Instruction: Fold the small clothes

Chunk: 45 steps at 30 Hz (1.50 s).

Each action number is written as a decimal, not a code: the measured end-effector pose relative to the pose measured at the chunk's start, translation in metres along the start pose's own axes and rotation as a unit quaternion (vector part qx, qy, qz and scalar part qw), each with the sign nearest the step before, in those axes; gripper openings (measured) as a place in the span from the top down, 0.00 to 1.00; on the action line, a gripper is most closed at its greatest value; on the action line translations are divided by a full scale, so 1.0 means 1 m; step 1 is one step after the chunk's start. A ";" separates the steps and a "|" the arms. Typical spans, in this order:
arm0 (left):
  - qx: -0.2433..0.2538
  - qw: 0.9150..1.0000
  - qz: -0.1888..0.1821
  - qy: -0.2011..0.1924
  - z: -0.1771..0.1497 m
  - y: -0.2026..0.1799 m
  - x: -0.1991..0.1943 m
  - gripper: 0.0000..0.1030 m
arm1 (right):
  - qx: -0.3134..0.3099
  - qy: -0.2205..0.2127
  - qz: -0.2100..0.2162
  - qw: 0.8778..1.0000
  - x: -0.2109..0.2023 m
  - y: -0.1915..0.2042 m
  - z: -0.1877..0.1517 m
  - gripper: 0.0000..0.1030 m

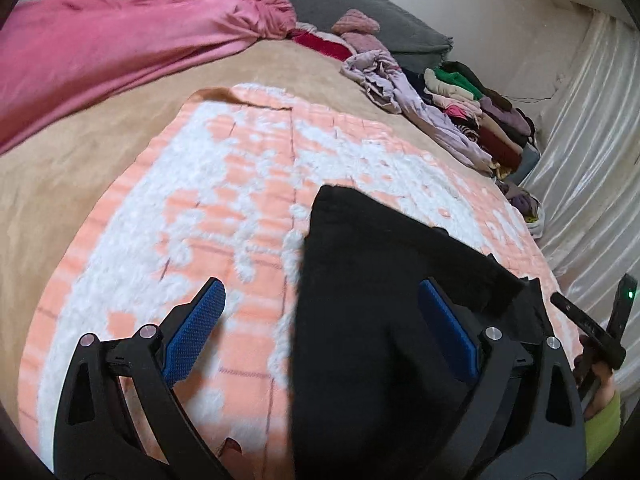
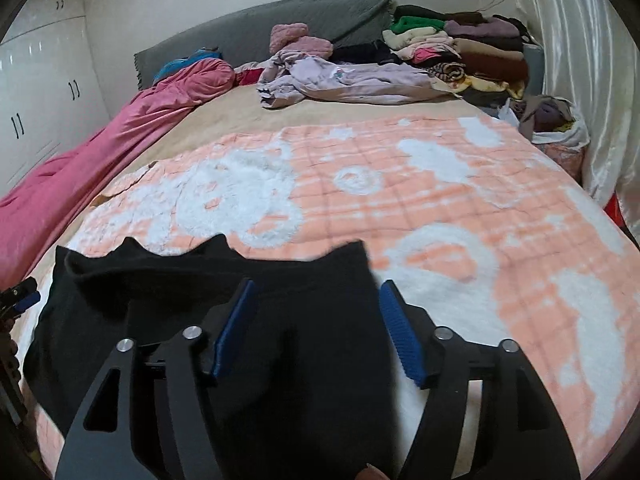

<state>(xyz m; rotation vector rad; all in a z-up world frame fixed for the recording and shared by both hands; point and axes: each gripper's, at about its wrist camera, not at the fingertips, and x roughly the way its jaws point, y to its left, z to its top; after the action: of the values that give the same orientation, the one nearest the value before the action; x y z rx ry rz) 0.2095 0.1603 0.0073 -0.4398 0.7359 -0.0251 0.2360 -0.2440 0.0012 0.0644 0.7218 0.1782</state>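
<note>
A black garment (image 1: pixel 372 304) lies spread on the peach and white blanket (image 1: pixel 224 200) on the bed. My left gripper (image 1: pixel 320 292) is open above the garment's left edge, one blue pad over the blanket, the other over the black cloth. In the right wrist view the same garment (image 2: pixel 200 300) lies at lower left on the blanket (image 2: pixel 440 208). My right gripper (image 2: pixel 316 296) is open above the garment's right part, holding nothing. The right gripper also shows at the right edge of the left wrist view (image 1: pixel 592 328).
A pink duvet (image 2: pixel 100 152) runs along the bed's left side. A lilac garment (image 2: pixel 348 80) and a stack of folded clothes (image 2: pixel 460 52) lie near the grey headboard (image 2: pixel 260 24). A white curtain (image 2: pixel 588 60) hangs at the right. White wardrobes (image 2: pixel 44 80) stand at left.
</note>
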 end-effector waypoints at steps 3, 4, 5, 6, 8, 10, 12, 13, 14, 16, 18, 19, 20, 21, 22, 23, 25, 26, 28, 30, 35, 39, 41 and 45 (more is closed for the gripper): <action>0.000 1.000 -0.006 0.012 -0.006 0.004 -0.003 0.13 | -0.003 0.015 -0.006 1.000 -0.013 -0.014 -0.013 0.31; 0.003 1.000 -0.009 0.019 -0.011 0.003 -0.004 0.13 | -0.006 0.023 -0.011 1.000 -0.015 -0.018 -0.018 0.31; 0.005 1.000 -0.011 0.024 -0.015 0.003 -0.004 0.13 | -0.007 0.033 -0.010 0.999 -0.017 -0.022 -0.025 0.31; 0.007 0.999 -0.016 0.033 -0.021 0.001 -0.004 0.13 | -0.005 0.044 -0.004 0.999 -0.018 -0.026 -0.031 0.31; 0.007 0.999 -0.030 0.045 -0.029 -0.001 -0.004 0.13 | 0.007 0.061 0.019 0.998 -0.023 -0.031 -0.046 0.31; 0.014 0.998 -0.031 0.058 -0.039 -0.007 -0.004 0.13 | 0.021 0.068 0.043 0.997 -0.028 -0.033 -0.057 0.32; 0.024 0.998 -0.024 0.061 -0.044 -0.011 -0.003 0.13 | 0.031 0.072 0.060 0.995 -0.031 -0.032 -0.065 0.42; 0.028 0.997 -0.021 0.063 -0.048 -0.013 -0.004 0.15 | 0.033 0.075 0.063 0.995 -0.032 -0.031 -0.067 0.46; 0.030 0.997 -0.019 0.063 -0.050 -0.014 -0.005 0.28 | 0.039 0.077 0.068 0.994 -0.032 -0.031 -0.070 0.59; 0.031 0.997 -0.037 0.062 -0.053 -0.018 -0.010 0.62 | 0.047 0.078 0.090 0.992 -0.033 -0.029 -0.072 0.82; 0.041 0.997 -0.033 0.051 -0.054 -0.022 -0.019 0.92 | 0.042 0.067 0.093 0.993 -0.040 -0.024 -0.071 0.91; 0.053 0.997 -0.030 0.043 -0.054 -0.025 -0.025 0.93 | 0.039 0.063 0.091 0.993 -0.044 -0.023 -0.072 0.92; 0.055 0.997 -0.037 0.041 -0.055 -0.025 -0.030 0.93 | 0.037 0.055 0.088 0.994 -0.051 -0.023 -0.072 0.92; 0.049 0.997 -0.047 0.041 -0.056 -0.021 -0.035 0.93 | 0.041 0.053 0.088 0.994 -0.055 -0.025 -0.072 0.92; 0.044 0.997 -0.054 0.041 -0.057 -0.018 -0.037 0.93 | 0.046 0.051 0.089 0.994 -0.059 -0.028 -0.074 0.92; 0.040 0.997 -0.056 0.044 -0.058 -0.014 -0.037 0.93 | 0.050 0.051 0.091 0.993 -0.063 -0.031 -0.077 0.92; 0.029 0.996 -0.052 0.060 -0.063 -0.007 -0.034 0.93 | 0.049 0.059 0.084 0.993 -0.062 -0.033 -0.083 0.92; 0.022 0.996 -0.055 0.065 -0.064 -0.005 -0.033 0.93 | 0.057 0.066 0.085 0.993 -0.060 -0.035 -0.088 0.92; 0.023 0.996 -0.050 0.070 -0.066 -0.003 -0.031 0.91 | 0.063 0.069 0.083 0.992 -0.056 -0.036 -0.095 0.92; 0.025 0.997 -0.040 0.068 -0.066 -0.003 -0.032 0.90 | 0.072 0.067 0.080 0.992 -0.055 -0.036 -0.098 0.91; 0.061 0.997 0.003 0.046 -0.070 -0.009 -0.042 0.71 | 0.040 0.044 0.025 0.998 -0.070 -0.026 -0.086 0.76; 0.102 0.994 0.018 0.016 -0.071 -0.025 -0.053 0.71 | -0.013 -0.010 0.024 1.000 -0.088 0.004 -0.055 0.70; 0.124 0.992 0.025 0.003 -0.073 -0.034 -0.057 0.71 | -0.036 -0.017 0.045 0.998 -0.085 0.024 -0.042 0.62; 0.156 0.987 0.038 -0.013 -0.077 -0.050 -0.059 0.71 | -0.116 -0.001 0.097 0.988 -0.060 0.083 -0.017 0.57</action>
<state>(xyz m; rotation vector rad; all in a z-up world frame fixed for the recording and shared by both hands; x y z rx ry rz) 0.1214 0.0961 0.0151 -0.1130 0.7090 -0.0612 0.1688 -0.1736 0.0377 -0.0869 0.6879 0.4478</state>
